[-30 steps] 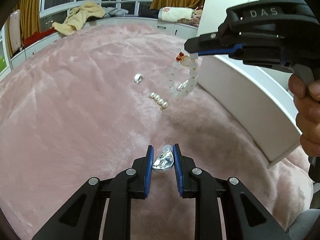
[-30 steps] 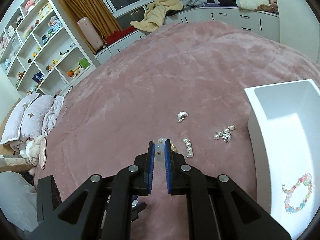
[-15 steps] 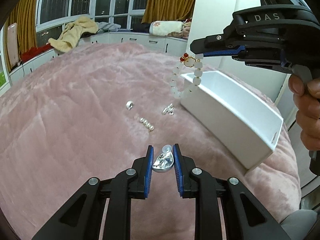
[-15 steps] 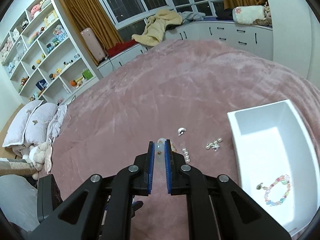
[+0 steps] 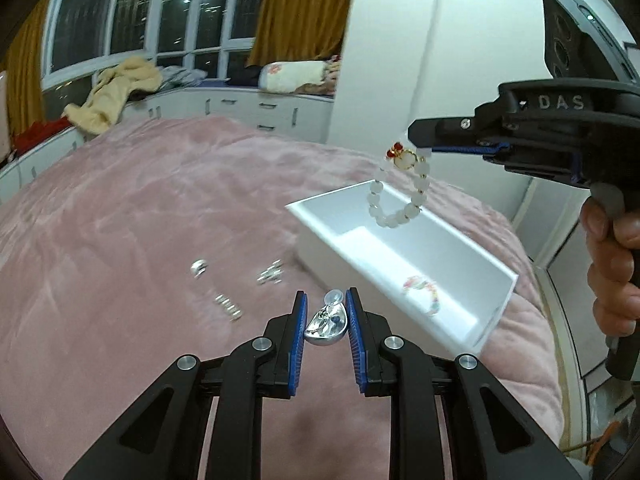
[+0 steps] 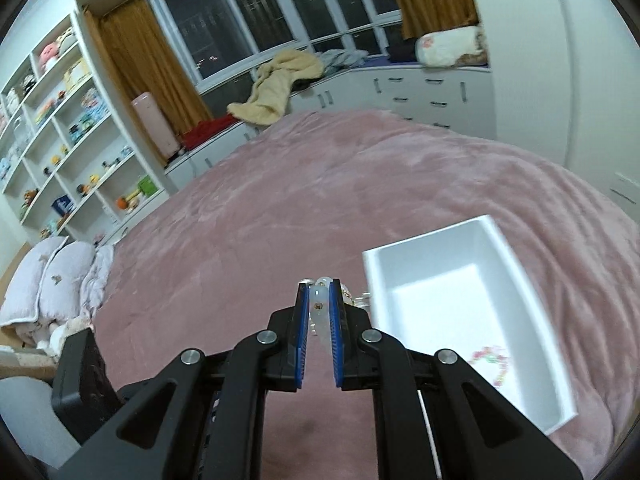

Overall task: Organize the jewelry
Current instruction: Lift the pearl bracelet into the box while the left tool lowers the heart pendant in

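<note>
My left gripper (image 5: 326, 316) is shut on a shiny silver earring (image 5: 325, 325), held above the pink bedspread near the white box (image 5: 320, 236). My right gripper (image 6: 320, 304) is shut on a white bead bracelet (image 5: 396, 200) with a red and gold charm; in the left wrist view the bracelet hangs from the right gripper (image 5: 424, 152) over the far end of the box. A pastel bead bracelet (image 5: 422, 292) lies inside the box, and shows in the right wrist view (image 6: 494, 362) too.
Loose pieces lie on the pink blanket (image 5: 120, 240): a silver ring (image 5: 199, 267), a pearl strand (image 5: 228, 306) and a small cluster (image 5: 271, 273). White cabinets (image 6: 432, 92) with clothes, shelves (image 6: 60, 140) and pillows (image 6: 44, 280) surround the bed.
Both grippers moved right toward the white box. The hanging white bracelet went from beside the box's near wall to over its inside. Both holds are unchanged.
</note>
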Demonstrator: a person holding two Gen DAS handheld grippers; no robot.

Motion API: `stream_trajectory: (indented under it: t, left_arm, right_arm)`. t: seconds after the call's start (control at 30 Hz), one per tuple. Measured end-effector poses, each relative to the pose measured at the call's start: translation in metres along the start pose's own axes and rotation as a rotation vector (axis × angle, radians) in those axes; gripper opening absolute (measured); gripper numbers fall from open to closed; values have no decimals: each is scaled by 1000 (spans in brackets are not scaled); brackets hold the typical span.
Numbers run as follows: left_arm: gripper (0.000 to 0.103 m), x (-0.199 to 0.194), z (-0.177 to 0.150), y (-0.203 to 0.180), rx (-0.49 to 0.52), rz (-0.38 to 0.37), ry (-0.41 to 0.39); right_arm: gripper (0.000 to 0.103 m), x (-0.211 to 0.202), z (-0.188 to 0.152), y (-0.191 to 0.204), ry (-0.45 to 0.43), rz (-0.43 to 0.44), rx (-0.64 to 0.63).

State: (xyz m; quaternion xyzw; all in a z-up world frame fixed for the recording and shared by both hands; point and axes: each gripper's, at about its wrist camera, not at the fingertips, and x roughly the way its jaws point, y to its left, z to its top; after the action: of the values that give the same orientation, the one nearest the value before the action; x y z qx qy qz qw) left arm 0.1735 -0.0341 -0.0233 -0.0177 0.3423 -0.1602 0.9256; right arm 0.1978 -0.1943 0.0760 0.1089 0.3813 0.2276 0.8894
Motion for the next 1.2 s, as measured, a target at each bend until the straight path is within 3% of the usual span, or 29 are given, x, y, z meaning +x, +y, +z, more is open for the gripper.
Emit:
stream_trajectory:
  t: [0.43, 0.9, 1.2]
  left_arm:
    - [24, 38, 40, -73, 113, -61, -13]
    - [24, 128, 38, -110, 137, -76, 111]
    - [25, 162, 34, -115, 133, -97, 176]
  right_arm:
    - [10, -46, -22, -95, -47, -98, 129]
    - [10, -12, -72, -154, 30, -93, 219]
    - [11, 5, -86, -177, 65, -84, 243]
